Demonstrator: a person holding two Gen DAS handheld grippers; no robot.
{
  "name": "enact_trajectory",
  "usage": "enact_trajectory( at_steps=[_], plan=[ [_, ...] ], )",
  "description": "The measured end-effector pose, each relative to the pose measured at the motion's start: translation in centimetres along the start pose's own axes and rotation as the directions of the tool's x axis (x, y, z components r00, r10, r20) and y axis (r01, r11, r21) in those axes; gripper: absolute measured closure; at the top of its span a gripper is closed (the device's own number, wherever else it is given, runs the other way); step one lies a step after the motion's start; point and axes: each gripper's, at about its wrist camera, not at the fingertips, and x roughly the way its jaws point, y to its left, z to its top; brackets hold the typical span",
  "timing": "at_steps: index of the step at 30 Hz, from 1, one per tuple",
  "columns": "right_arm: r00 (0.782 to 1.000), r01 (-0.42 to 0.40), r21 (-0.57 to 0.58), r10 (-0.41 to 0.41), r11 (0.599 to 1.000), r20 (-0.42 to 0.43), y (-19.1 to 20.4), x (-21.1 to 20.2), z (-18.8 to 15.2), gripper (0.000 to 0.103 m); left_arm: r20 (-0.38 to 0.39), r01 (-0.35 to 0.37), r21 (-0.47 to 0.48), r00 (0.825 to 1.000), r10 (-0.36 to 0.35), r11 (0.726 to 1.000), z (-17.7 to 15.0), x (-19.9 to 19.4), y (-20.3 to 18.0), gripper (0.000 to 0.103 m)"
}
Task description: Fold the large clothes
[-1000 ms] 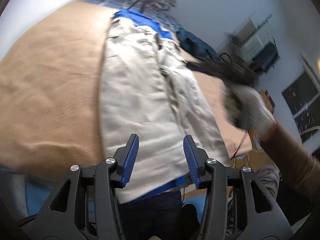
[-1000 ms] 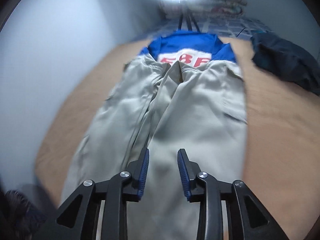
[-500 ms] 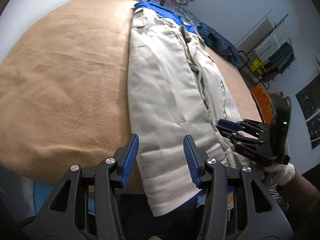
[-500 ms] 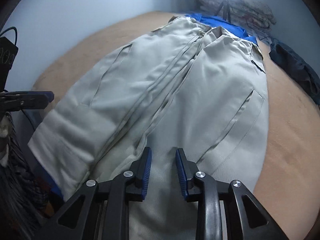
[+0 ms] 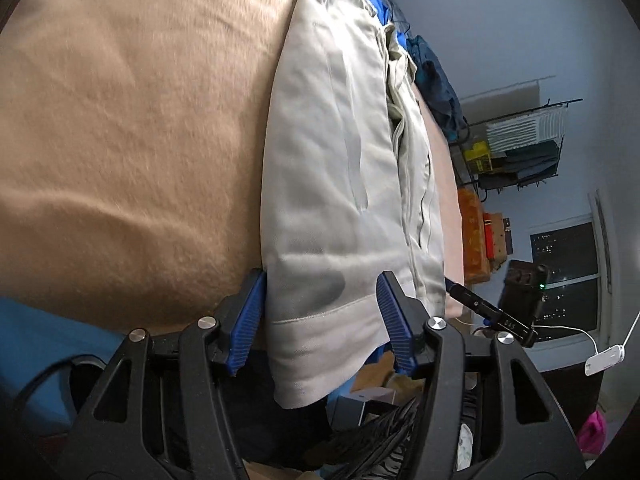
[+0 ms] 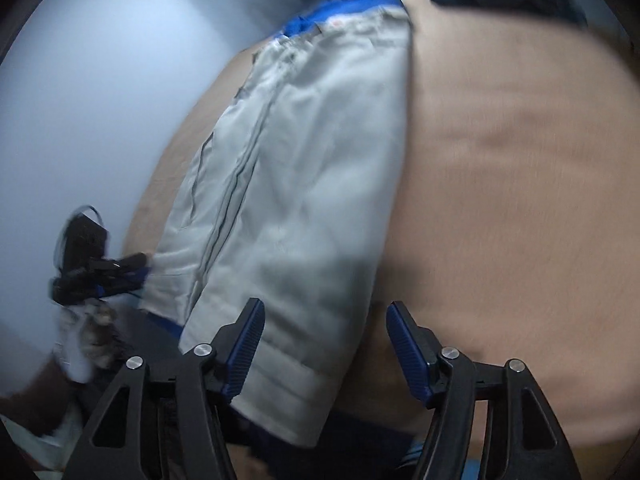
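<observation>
Both tools have dropped to the trousers [image 5: 336,184] hems, jaws opening astride them.

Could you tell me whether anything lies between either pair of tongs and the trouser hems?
Nothing visible does. The left tongs and the right tongs, both opening, each straddle a hem of the beige trousers without pressing it.

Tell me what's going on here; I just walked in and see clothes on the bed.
A person with a gripper in each hand is starting to fold beige trousers spread flat on a tan blanket. The left gripper and right gripper are each at a leg hem at the bed's edge, jaws opening around the cloth, not yet pinching it. A blue garment lies under the waistband; nothing is folded yet.
</observation>
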Motion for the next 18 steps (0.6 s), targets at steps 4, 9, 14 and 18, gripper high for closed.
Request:
enact_trajectory(
  at_steps=[4, 9, 14, 18],
  plan=[
    [0.993, -0.115, 0.085, 0.117, 0.990, -0.017, -1.6, 1.1, -0.5, 0.044, -0.013, 0.017, -0.016, 1.000, -0.017, 1.000, -0.2, 0.4, 0.2, 0.046],
    [0.981, -0.178, 0.058, 0.182, 0.982, -0.062, -0.7, 2.9, -0.2, 0.046, -0.026, -0.021, 0.038, 0.999, 0.022, 0.999, -0.5, 1.0, -0.8, 0.046],
    [0.975, -0.213, 0.081, 0.217, 0.974, -0.051, -0.5, 4.4, 0.6, 0.063, -0.017, -0.108, 0.116, 0.994, 0.111, 0.987, -0.8, 1.6, -2.0, 0.063],
    [0.974, -0.219, 0.083, 0.223, 0.972, -0.042, -0.6, 4.3, 1.0, 0.079, -0.002, -0.125, 0.132, 0.992, 0.126, 0.983, -1.0, 1.3, -2.1, 0.073]
  ],
)
